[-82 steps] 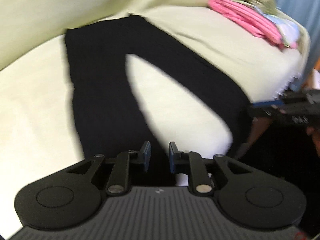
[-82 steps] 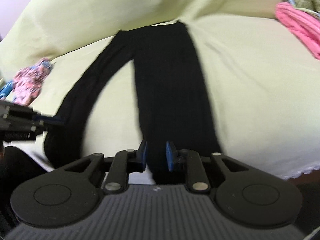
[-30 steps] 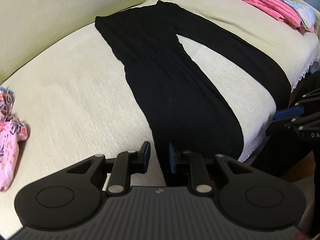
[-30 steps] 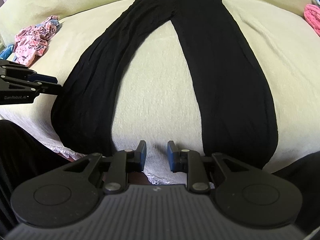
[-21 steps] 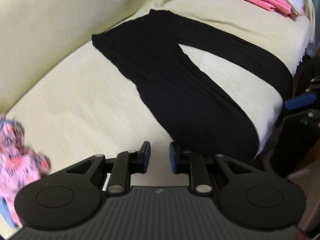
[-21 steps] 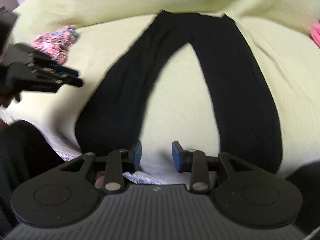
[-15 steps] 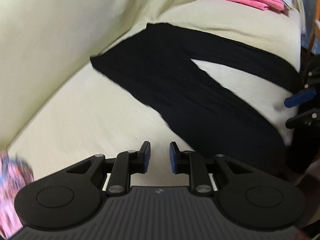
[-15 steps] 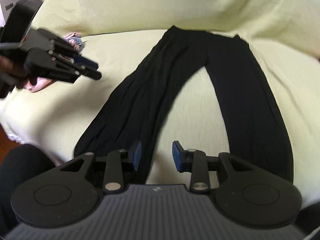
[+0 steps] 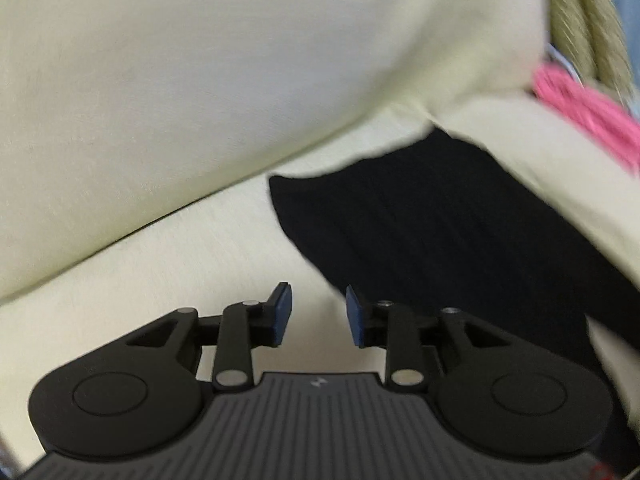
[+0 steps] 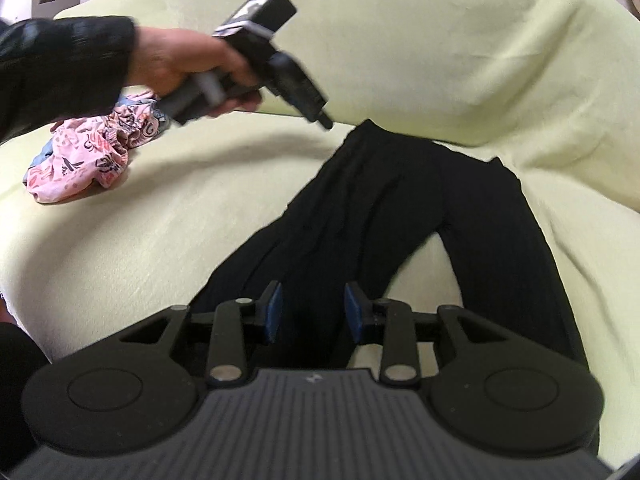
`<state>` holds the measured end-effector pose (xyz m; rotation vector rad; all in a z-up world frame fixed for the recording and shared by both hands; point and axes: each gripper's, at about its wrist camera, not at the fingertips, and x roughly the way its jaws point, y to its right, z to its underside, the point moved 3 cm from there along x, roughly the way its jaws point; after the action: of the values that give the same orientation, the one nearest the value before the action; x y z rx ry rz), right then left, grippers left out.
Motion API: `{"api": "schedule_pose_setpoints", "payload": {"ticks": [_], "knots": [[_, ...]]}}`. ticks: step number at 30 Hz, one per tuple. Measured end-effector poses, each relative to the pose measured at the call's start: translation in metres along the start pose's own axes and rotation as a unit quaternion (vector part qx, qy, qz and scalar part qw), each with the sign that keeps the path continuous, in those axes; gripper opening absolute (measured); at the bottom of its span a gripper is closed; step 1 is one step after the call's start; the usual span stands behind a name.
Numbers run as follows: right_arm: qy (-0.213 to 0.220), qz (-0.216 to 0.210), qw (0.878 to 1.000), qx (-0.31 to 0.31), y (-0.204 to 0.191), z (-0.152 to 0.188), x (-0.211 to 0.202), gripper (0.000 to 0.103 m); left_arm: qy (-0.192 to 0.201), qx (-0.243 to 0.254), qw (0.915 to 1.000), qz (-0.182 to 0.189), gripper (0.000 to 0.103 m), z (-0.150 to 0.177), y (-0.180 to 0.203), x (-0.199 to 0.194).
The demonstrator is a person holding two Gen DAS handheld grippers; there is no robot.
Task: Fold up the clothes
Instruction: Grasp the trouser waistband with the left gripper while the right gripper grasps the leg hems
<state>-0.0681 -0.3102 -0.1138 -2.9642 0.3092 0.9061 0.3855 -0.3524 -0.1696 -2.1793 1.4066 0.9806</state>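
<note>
Black trousers (image 10: 384, 216) lie flat on a pale yellow sofa seat, waistband at the back, legs spread toward the front. In the left wrist view the waistband end (image 9: 420, 220) fills the right middle. My left gripper (image 9: 316, 312) is open and empty, just short of the waistband's left corner; it also shows in the right wrist view (image 10: 326, 124), held above that corner. My right gripper (image 10: 312, 312) is open and empty, hovering over the trousers' left leg near the sofa's front.
A crumpled pink patterned garment (image 10: 84, 160) lies on the seat at the left. Folded pink clothing (image 9: 588, 120) sits at the seat's right end. The sofa backrest (image 9: 200, 80) rises right behind the waistband.
My left gripper moved forward from the trouser hems up to the waistband corner and opened wider. My right gripper shifted left, from the gap between the legs to over the left leg.
</note>
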Motion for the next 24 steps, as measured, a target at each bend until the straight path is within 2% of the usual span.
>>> {"api": "schedule_pose_setpoints", "payload": {"ticks": [5, 11, 16, 17, 18, 19, 24], "knots": [[0.006, -0.006, 1.000, -0.016, -0.012, 0.013, -0.016, 0.030, 0.010, -0.074, 0.9971, 0.015, 0.038, -0.028, -0.021, 0.047], [0.010, -0.020, 0.999, -0.041, -0.025, 0.028, -0.033, 0.039, -0.014, -0.103, 0.9945, -0.011, 0.039, -0.037, -0.032, 0.094], [-0.015, -0.030, 0.998, -0.061, -0.032, 0.043, -0.045, 0.042, -0.006, -0.143, 0.9895, 0.019, 0.037, -0.045, -0.039, 0.106], [-0.024, -0.033, 0.997, -0.058, -0.033, 0.045, -0.046, 0.042, -0.007, -0.146, 0.9890, 0.024, 0.032, -0.047, -0.040, 0.109], [-0.033, -0.037, 0.997, -0.054, -0.035, 0.047, -0.048, 0.042, -0.008, -0.144, 0.9893, 0.023, 0.011, -0.049, -0.040, 0.110], [-0.038, -0.039, 0.997, -0.052, -0.039, 0.048, -0.049, 0.042, -0.010, -0.142, 0.9897, 0.019, 0.002, -0.050, -0.039, 0.111], [-0.061, -0.053, 0.996, -0.037, -0.064, 0.044, -0.048, 0.042, -0.005, -0.143, 0.9897, 0.010, 0.000, -0.049, -0.036, 0.107]]}}
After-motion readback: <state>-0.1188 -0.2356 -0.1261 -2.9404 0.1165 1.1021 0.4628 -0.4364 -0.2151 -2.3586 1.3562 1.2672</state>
